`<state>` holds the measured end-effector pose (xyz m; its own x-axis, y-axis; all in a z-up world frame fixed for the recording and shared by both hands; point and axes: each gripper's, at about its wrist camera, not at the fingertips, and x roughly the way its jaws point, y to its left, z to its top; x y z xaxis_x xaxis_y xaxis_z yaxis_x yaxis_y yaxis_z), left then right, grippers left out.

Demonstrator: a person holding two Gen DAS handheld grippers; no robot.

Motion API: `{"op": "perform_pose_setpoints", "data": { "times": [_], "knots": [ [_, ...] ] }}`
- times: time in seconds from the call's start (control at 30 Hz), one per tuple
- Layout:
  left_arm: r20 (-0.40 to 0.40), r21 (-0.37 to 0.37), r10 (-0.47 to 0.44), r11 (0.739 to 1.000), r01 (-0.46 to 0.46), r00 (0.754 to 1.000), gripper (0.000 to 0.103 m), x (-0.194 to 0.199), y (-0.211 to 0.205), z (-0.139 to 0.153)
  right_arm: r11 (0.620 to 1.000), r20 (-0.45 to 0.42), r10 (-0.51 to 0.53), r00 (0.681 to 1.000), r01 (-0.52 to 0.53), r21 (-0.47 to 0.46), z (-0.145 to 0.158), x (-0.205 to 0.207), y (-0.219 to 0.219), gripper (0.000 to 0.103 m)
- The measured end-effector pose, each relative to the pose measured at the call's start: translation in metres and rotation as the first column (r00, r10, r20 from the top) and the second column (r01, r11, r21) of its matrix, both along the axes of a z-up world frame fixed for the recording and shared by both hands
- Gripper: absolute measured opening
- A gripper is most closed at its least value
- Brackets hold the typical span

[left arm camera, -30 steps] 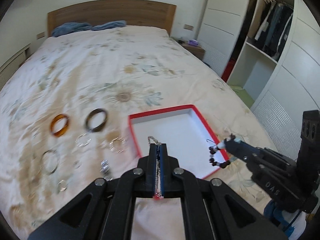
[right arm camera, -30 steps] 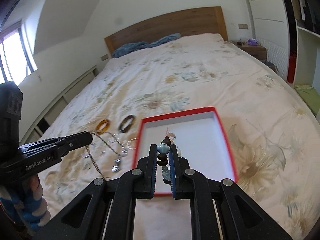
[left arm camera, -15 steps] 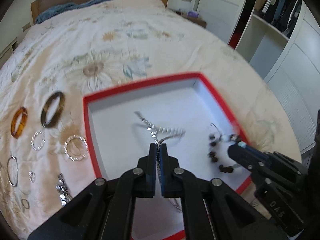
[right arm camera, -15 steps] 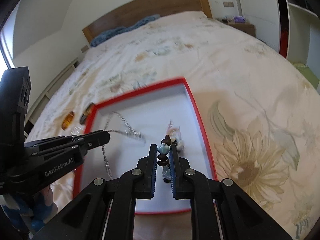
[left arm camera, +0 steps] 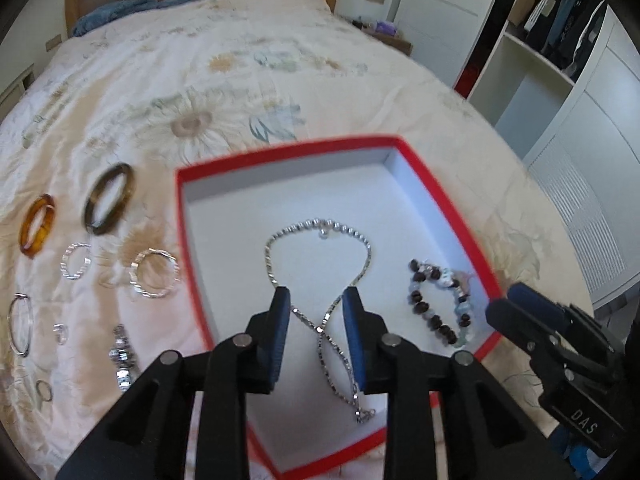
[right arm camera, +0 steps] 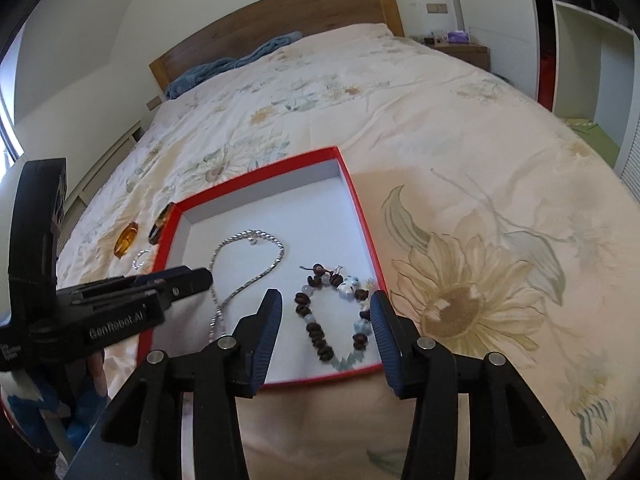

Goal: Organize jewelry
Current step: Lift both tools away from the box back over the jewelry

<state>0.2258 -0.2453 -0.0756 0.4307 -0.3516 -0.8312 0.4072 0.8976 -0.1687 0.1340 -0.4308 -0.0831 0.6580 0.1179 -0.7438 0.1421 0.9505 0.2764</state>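
A red-rimmed white box [left arm camera: 188, 216] [right arm camera: 360, 204] lies on the bed. In it lie a silver chain necklace [left arm camera: 362, 264] [right arm camera: 276, 258] and a dark beaded bracelet [left arm camera: 436, 322] [right arm camera: 316, 330]. My left gripper [left arm camera: 316, 300] is open and empty just above the necklace's near part. My right gripper [right arm camera: 326, 304] is open and empty over the bracelet. The right gripper shows at the box's right edge in the left wrist view [left arm camera: 516, 300]; the left gripper shows at the box's left in the right wrist view [right arm camera: 196, 278].
Left of the box on the floral bedspread lie an amber bangle [left arm camera: 38, 226] [right arm camera: 125, 239], a dark brown bangle [left arm camera: 109, 199], silver rings [left arm camera: 154, 274] [left arm camera: 76, 260], a thin hoop [left arm camera: 19, 330] and a small sparkly piece [left arm camera: 122, 354]. A wardrobe [left arm camera: 560, 80] stands to the right.
Both grippers have opened. The necklace has dropped from the left gripper and the bracelet from the right gripper, and both now lie in the box.
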Motion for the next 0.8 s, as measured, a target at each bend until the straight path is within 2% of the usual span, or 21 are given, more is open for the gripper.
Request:
{"op": "perform_pose_setpoints", "data": {
  "times": [0.17, 0.3, 0.47, 0.6, 0.8],
  "knots": [
    [0.073, -0.018, 0.031, 0.999, -0.03, 0.997, 0.026, -0.024, 0.021, 0.034, 1.0, 0.046, 0.011, 0.999, -0.01, -0.012, 0.03, -0.024, 0.013, 0.046],
    [0.061, -0.011, 0.057, 0.998, -0.057, 0.996, 0.026, -0.043, 0.046, 0.054, 0.999, 0.087, 0.03, 0.996, -0.029, -0.017, 0.057, -0.044, 0.03, 0.046],
    [0.11, -0.01, 0.134, 0.991, -0.134, 0.985, 0.026, -0.077, 0.105, 0.083, 0.997, 0.15, 0.07, 0.986, -0.067, -0.025, 0.093, -0.074, 0.058, 0.046],
    [0.153, -0.009, 0.21, 0.977, -0.212, 0.966, 0.026, -0.104, 0.166, 0.104, 0.995, 0.187, 0.099, 0.977, -0.095, -0.033, 0.113, -0.093, 0.08, 0.046],
    [0.207, -0.021, 0.347, 0.936, -0.351, 0.915, 0.026, -0.145, 0.261, 0.128, 0.988, 0.237, 0.152, 0.96, -0.148, -0.036, 0.134, -0.116, 0.112, 0.046]
  ]
}}
